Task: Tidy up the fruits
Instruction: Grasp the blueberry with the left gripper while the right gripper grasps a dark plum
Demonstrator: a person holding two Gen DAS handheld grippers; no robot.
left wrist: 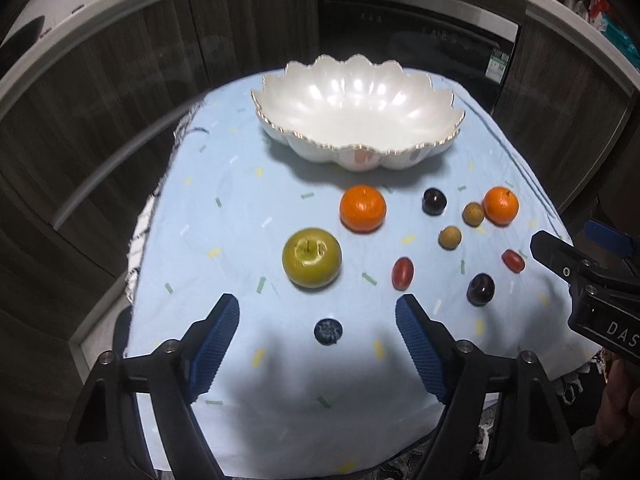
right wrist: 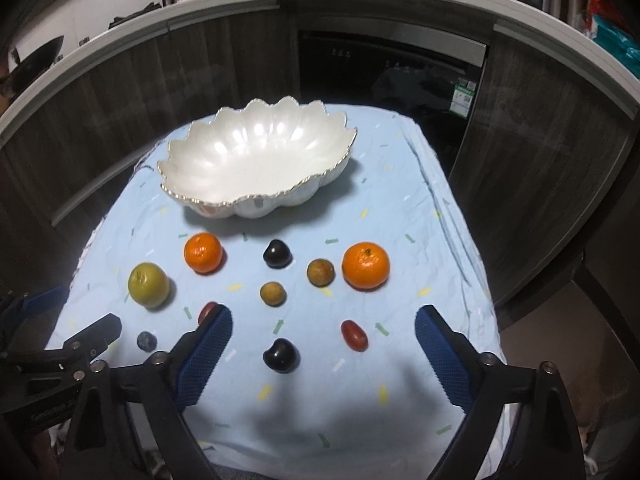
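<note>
A light blue tablecloth [left wrist: 248, 208] scattered with small confetti marks covered the table, and at its far end stood a white scalloped bowl with a gold rim [left wrist: 354, 114] — nothing lay in it. All the fruit sat on the cloth in front of the bowl.

The left gripper [left wrist: 318, 338] hung above the near side with its blue ribbed pads well apart and nothing clamped between them. A small dark blueberry [left wrist: 328, 331] lay on the cloth in the gap between the pads, touching neither. Beyond it were a round green apple [left wrist: 311, 257] and a bright orange mandarin [left wrist: 363, 208].

The right gripper [right wrist: 324, 344] was likewise wide apart and held nothing. Between its fingers, on the cloth, sat a glossy dark purple grape [right wrist: 281, 355] and, just right of it, an oblong red grape tomato [right wrist: 354, 335]. A second red grape tomato [right wrist: 208, 312] peeked out behind the left finger. Farther off lay two brown round longans [right wrist: 273, 293] — one of them beside a second orange mandarin [right wrist: 366, 265] — and another dark grape [right wrist: 277, 254] nearer the bowl.
</note>
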